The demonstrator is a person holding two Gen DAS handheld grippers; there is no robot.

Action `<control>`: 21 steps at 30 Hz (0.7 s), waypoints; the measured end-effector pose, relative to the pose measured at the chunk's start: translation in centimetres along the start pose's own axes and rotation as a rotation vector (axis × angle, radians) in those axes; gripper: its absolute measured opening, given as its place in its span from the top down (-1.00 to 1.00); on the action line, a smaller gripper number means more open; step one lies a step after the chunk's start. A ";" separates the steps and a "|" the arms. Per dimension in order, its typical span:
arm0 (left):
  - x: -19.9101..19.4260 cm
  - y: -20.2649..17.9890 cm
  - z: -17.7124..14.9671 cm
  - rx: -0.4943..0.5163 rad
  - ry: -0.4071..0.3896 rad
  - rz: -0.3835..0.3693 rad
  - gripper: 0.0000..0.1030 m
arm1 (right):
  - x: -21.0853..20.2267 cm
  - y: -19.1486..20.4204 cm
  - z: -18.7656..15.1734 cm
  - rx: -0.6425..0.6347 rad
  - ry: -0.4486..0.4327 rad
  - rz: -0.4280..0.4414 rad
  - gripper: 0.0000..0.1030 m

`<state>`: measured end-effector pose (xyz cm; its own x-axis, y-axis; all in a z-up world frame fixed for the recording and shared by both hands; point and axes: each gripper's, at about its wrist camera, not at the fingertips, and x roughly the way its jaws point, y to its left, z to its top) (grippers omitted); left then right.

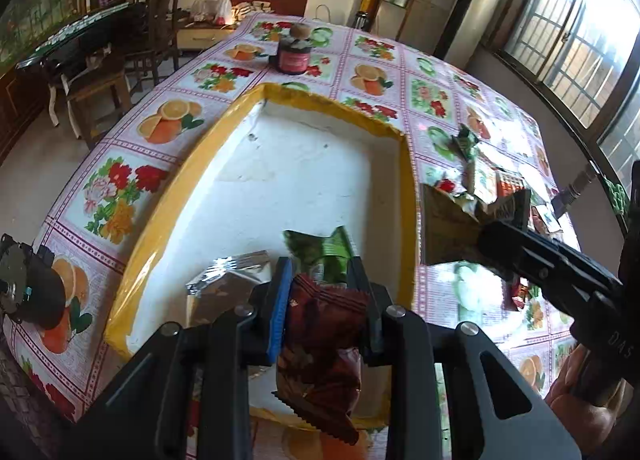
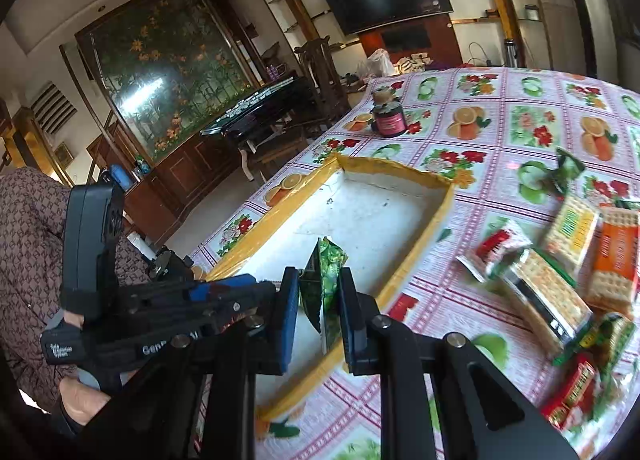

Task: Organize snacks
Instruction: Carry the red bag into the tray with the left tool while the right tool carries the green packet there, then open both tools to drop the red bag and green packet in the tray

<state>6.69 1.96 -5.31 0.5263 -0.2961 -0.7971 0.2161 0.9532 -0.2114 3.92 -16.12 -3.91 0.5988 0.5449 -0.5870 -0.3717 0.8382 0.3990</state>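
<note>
A shallow white box with a yellow taped rim [image 1: 406, 195] lies on the flowered tablecloth; it also shows in the right wrist view [image 2: 436, 215]. My left gripper [image 1: 320, 300] is shut on a dark red snack packet [image 1: 320, 340] above the box's near end. A silver packet [image 1: 224, 280] and a green packet [image 1: 320, 248] lie in the box. My right gripper [image 2: 319, 312] is shut on a green snack packet [image 2: 324, 280] over the box's near right rim; in the left wrist view it [image 1: 476, 232] holds this packet [image 1: 448, 227] right of the box.
Several cracker and snack packets [image 2: 560, 260] lie on the table right of the box. A dark jar with a red label [image 2: 387, 115] stands beyond the box. Wooden chairs [image 1: 160, 15] and a dark side table [image 2: 256, 115] stand left of the table.
</note>
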 end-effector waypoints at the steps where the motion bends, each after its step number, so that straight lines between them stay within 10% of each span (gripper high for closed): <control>1: 0.2 0.3 0.0 -0.004 0.005 0.009 0.42 | 0.6 0.1 0.2 0.000 0.006 0.006 0.66; 21: 3.6 2.3 0.7 -0.036 0.069 0.079 0.39 | 7.7 -0.9 1.4 0.040 0.107 0.028 0.59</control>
<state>9.61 3.05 -8.30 0.4823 -0.2161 -0.8489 0.1457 0.9754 -0.1656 9.86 -12.73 -7.83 0.5086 0.5690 -0.6462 -0.3572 0.8223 0.4429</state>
